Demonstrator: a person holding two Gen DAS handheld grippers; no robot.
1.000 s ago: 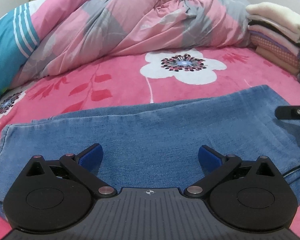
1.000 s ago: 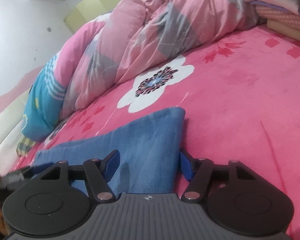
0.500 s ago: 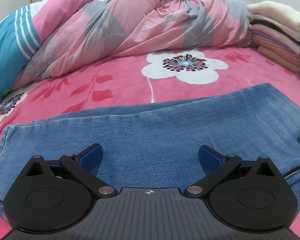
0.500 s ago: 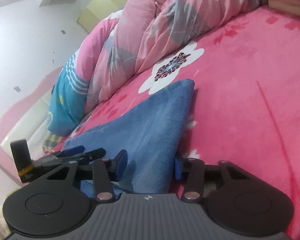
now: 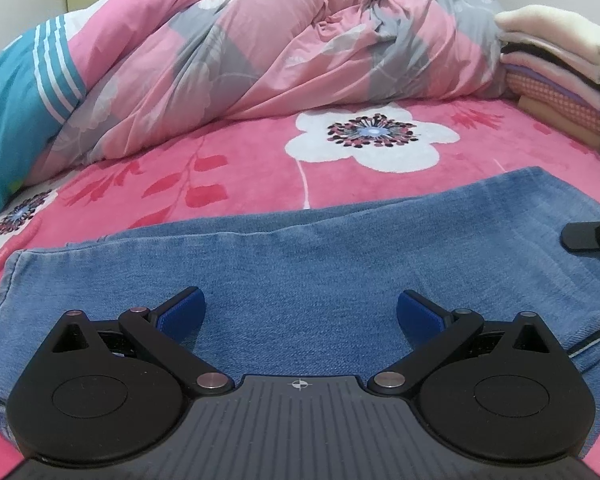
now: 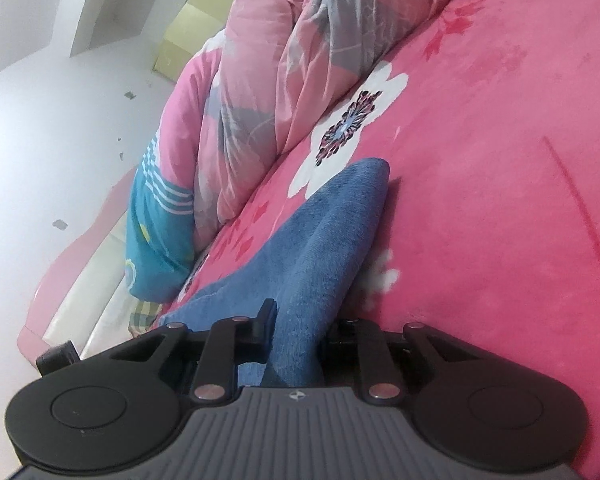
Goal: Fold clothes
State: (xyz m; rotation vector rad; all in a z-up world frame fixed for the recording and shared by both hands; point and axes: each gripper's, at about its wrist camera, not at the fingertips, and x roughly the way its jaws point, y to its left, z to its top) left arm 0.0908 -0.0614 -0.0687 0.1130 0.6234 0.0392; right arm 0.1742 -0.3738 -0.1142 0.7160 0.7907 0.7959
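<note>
No brand, label or readable writing shows on anything in either view; the only mark is a small crosshair symbol on the grey ribbed body of each claw.

The jeans [image 5: 300, 264] lie flat across the pink flowered bed cover [image 5: 380, 184], stretched from left to right in the left wrist view. The left claw [image 5: 300, 312] stands wide over the middle of the denim, its blue pads [image 5: 180, 312] well apart, with the cloth below and between them but not pinched. At the right edge of that view a black finger of the right claw [image 5: 592, 236] lies over the jeans' far end.

In the right wrist view the right claw [image 6: 300, 332] is closing on that end of the jeans [image 6: 324, 240]: a raised fold of denim runs between its narrow jaws, and the fingers [image 6: 266, 320] press against it on both sides. The rest of the cloth rises away from the claw towards the white flower on the bed cover [image 6: 480, 160].

A crumpled pink and grey quilt [image 5: 280, 52] lies behind the jeans, a blue striped pillow [image 5: 16, 104] at the left, and a stack of folded clothes [image 5: 556, 76] at the right
</note>
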